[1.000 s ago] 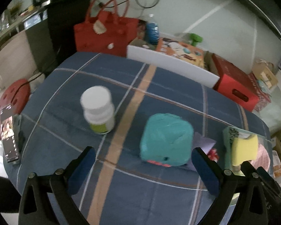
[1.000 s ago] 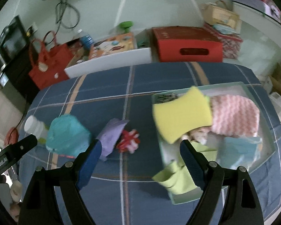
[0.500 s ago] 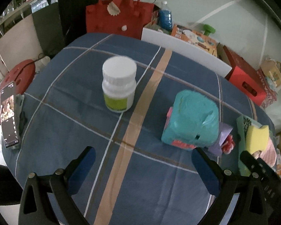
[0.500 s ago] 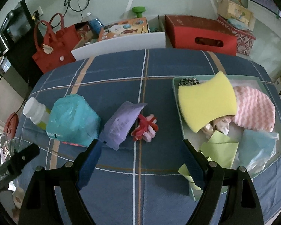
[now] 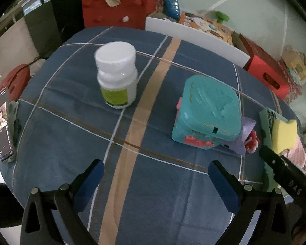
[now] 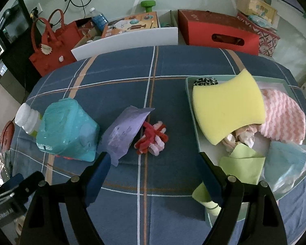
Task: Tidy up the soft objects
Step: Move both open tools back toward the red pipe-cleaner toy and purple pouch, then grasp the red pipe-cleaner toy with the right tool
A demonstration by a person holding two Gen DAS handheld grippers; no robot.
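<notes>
In the left wrist view, the left tongs [image 5: 156,175] hung released and empty above the plaid surface [image 5: 71,134]. A white bottle [image 5: 117,75] stood upright ahead, well apart from the teal pack [image 5: 208,115].

In the right wrist view, the right tongs [image 6: 153,167] were spread wide, grasping nothing. Just ahead lay the red-and-pink yarn pom [image 6: 152,137], touching the purple pouch [image 6: 125,131] beside the teal pack. The green tray [image 6: 188,94] on the right held a yellow sponge [image 6: 228,106] and pink cloth [image 6: 283,116].
</notes>
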